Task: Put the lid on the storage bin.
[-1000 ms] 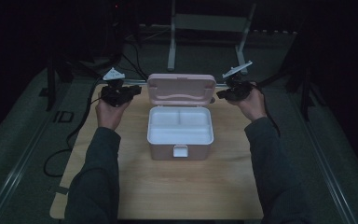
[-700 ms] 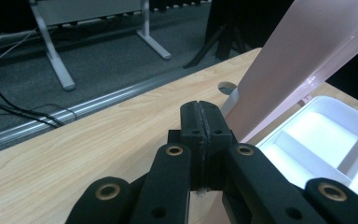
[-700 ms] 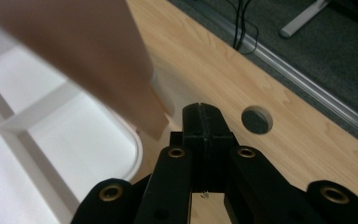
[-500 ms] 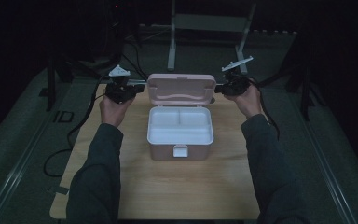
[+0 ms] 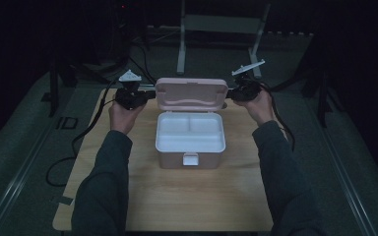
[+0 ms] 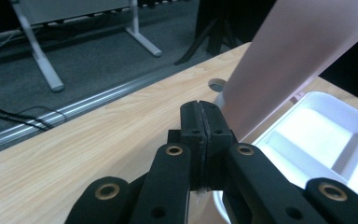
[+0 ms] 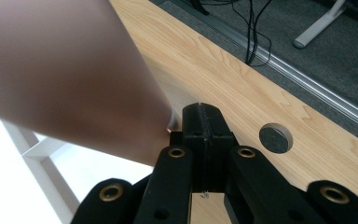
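Both hands closer to lid than second ago, now flanking its side edges; left tongs have just been closing, nothing between jaws. Right tongs also narrow, empty. Box mid-desk, open, lid upright. Likely step: close lid; push both edges evenly, tip forward slowly, keep box from sliding. Contact with lid unclear; hinge hidden.

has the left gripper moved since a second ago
Yes. The left gripper has shifted toward the far edge of the table and inward, up beside the box's open lid.
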Demonstrator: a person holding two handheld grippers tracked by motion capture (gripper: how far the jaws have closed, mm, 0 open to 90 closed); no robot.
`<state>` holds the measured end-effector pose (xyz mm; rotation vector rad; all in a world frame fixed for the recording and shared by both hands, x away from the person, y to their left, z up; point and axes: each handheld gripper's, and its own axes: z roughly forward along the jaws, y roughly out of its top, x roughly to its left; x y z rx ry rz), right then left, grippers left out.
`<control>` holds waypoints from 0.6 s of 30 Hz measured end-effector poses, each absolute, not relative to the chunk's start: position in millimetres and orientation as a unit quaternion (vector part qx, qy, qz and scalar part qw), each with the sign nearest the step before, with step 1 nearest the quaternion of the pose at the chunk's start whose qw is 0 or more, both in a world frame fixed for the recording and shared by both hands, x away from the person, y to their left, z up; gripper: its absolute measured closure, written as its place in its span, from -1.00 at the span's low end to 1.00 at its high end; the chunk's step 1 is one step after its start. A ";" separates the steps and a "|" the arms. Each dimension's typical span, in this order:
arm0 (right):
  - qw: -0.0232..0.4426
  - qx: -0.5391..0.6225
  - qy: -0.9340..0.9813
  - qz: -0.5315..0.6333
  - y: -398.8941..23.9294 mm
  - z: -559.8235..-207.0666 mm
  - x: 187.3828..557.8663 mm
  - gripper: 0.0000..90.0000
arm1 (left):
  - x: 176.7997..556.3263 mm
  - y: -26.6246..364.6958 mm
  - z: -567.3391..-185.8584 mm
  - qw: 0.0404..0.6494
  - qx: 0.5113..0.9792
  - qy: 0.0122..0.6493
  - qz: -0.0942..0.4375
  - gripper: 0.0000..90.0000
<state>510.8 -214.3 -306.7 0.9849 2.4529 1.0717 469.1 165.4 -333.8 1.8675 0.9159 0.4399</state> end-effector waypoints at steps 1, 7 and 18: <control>0.144 0.341 0.851 0.372 -214.5 -306.8 510.5 1.00 | 469.0 164.4 -334.0 0.485 0.770 0.374 0.180 0.99; 0.139 0.335 0.853 0.376 -216.9 -307.3 505.0 1.00 | 463.5 162.3 -335.2 0.487 0.769 0.372 0.181 0.99; 0.137 0.325 0.857 0.376 -219.3 -316.1 493.4 1.00 | 445.1 163.4 -341.7 0.492 0.772 0.355 0.191 0.98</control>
